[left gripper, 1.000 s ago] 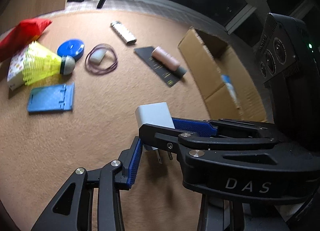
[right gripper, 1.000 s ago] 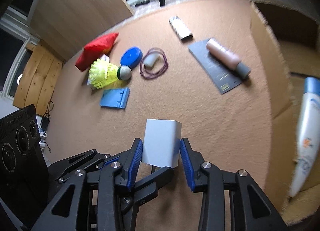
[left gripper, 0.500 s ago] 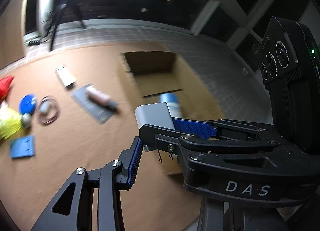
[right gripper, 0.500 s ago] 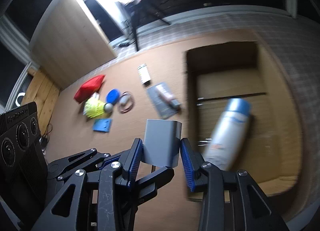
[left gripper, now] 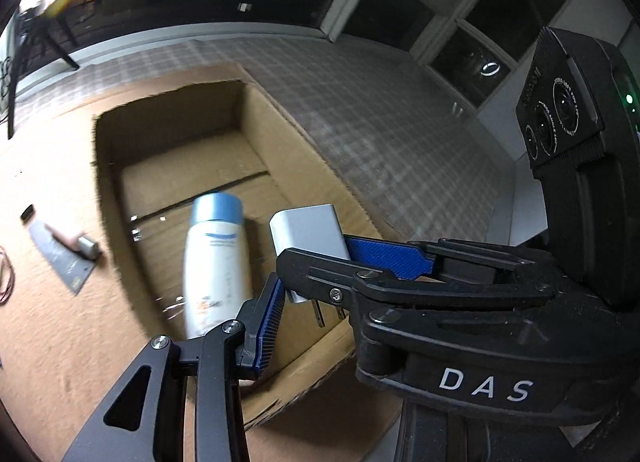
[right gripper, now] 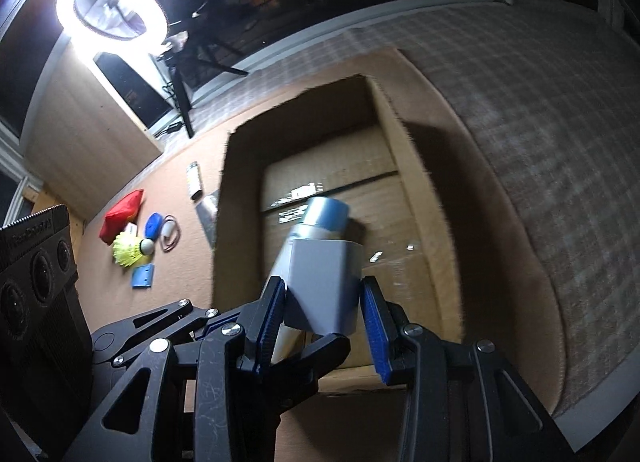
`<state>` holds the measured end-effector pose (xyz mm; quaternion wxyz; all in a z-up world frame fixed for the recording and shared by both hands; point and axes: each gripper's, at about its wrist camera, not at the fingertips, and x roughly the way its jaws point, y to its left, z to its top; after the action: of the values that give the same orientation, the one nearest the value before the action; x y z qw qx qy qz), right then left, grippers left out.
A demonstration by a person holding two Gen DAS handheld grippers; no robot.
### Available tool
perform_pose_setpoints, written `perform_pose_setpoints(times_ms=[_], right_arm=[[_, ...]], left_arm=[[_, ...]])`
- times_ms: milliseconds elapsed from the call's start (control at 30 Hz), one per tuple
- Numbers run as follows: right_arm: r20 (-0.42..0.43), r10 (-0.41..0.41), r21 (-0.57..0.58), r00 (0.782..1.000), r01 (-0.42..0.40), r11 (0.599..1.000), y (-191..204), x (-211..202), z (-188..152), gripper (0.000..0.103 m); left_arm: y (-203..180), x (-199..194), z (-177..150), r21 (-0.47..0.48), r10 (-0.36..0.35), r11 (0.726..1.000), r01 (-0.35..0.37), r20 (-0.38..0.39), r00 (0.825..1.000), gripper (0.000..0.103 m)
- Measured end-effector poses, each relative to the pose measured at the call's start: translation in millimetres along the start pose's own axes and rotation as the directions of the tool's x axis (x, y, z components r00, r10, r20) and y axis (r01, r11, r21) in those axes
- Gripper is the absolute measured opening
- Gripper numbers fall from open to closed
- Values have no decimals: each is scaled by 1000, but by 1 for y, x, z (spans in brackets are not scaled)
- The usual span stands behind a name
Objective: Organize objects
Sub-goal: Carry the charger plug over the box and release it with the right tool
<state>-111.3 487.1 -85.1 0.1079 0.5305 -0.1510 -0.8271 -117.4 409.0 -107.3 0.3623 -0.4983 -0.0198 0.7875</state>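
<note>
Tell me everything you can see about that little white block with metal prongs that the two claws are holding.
The white block is a wall charger: a small boxy body with rounded edges, smooth and plastic-looking, greyish in this light. Two flat metal prongs stick out of its underside. It is gripped from two directions: the left gripper and the right gripper each press blue ribbed pads against its sides. It hangs in the air above the open cardboard box, over a white bottle with a blue cap lying inside, touching neither.
</note>
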Motion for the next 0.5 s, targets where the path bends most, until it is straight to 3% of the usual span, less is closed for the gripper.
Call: perform_pose_setpoints(times_ms=[433, 500], right_arm=[[-14, 1, 10, 1000, -1, 1000, -11, 6, -4, 36], [-9, 1, 11, 1000, -1, 1000, -10, 4, -5, 39]], left_arm=[[-4, 16, -3, 9, 25, 1000, -25, -35, 999, 41], [-3, 13, -2, 3, 33, 999, -33, -33, 999, 49]])
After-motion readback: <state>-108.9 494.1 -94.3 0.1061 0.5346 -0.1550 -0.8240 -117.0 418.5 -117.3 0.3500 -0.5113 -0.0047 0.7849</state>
